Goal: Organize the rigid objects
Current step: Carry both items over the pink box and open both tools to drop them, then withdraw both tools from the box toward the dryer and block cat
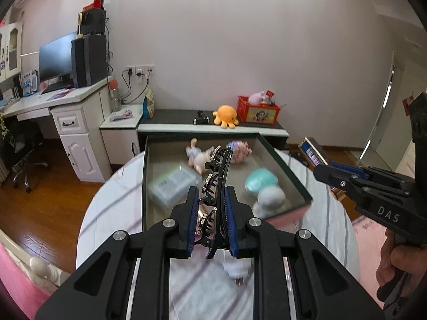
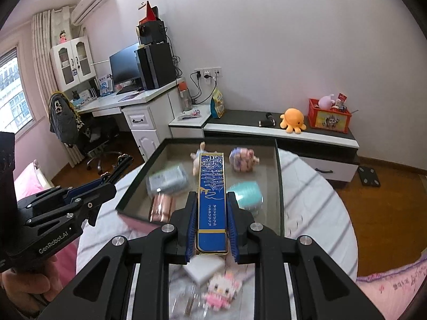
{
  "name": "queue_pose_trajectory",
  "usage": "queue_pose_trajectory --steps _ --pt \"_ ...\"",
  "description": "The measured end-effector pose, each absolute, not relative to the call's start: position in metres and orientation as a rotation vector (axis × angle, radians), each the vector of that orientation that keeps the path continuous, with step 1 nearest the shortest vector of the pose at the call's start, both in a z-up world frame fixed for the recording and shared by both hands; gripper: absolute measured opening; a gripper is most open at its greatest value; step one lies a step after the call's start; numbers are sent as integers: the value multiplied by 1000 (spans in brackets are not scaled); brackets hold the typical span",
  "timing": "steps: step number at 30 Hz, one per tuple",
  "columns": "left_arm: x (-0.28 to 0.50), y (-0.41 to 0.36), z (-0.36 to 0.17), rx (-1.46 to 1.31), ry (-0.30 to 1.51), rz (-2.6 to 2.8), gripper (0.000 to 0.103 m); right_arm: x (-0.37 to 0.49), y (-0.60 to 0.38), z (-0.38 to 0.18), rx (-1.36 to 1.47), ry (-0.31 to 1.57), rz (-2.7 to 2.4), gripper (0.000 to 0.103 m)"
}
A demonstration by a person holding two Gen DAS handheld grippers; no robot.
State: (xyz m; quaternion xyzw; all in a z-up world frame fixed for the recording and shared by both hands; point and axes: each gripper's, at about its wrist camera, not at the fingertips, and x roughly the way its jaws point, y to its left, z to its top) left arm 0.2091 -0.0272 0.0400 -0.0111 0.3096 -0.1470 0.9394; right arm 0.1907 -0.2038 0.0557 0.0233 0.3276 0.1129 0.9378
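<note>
Both grippers loaded, hovering over the tray on the round table.

Left wrist: left gripper (image 1: 212, 213) jaws clamped on a black toothed hair clip (image 1: 217, 181), thin, curved, rhinestone-studded; held edge-on, so it could twist or slip out and miss the dark-rimmed tray (image 1: 283, 165). Tray contents blurred: clear plastic box (image 1: 173, 184), teal round case (image 1: 261, 180). Right wrist: right gripper (image 2: 212, 213) jaws gripping a long blue box (image 2: 212, 192), glossy, gold-edged, rigid; its far end overhangs, so it may tip onto the small doll (image 2: 198, 157) when let go.
</note>
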Motion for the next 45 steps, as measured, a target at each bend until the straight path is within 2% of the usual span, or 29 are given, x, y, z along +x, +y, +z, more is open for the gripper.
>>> queue_pose_trajectory --steps 5,11,22,23,24,25,26,27,29,31,33,34,45 --pt "254 -34 36 -41 642 -283 19 234 -203 50 69 697 242 21" --pt "305 -46 5 -46 715 -279 19 292 -203 16 110 786 262 21" --pt "353 -56 -48 -56 845 -305 21 339 -201 -26 158 900 264 22" --pt "353 -55 -50 -55 849 -303 29 339 -203 -29 168 906 261 22" --pt "351 -55 -51 -54 847 -300 46 339 -204 -31 172 911 260 23" --pt "348 -54 -50 -50 836 -287 59 339 -205 -32 180 917 263 30" --pt "344 -54 -49 -49 825 -278 82 339 -207 -32 185 919 266 43" --pt "338 -52 -45 -50 801 -266 94 338 -207 -32 191 918 269 50" --pt "330 -49 -39 -58 775 -265 97 332 -209 -29 205 905 275 81" --pt "322 -45 -33 -62 770 -256 102 324 -212 -25 232 884 275 86" --pt "311 -40 -27 -58 748 -227 103 321 -212 -21 245 872 262 90" --pt "308 -37 -24 -58 741 -218 103 318 -212 -19 245 866 251 102" --pt "227 -11 17 -66 627 -123 103 235 -211 37 164 675 109 103"
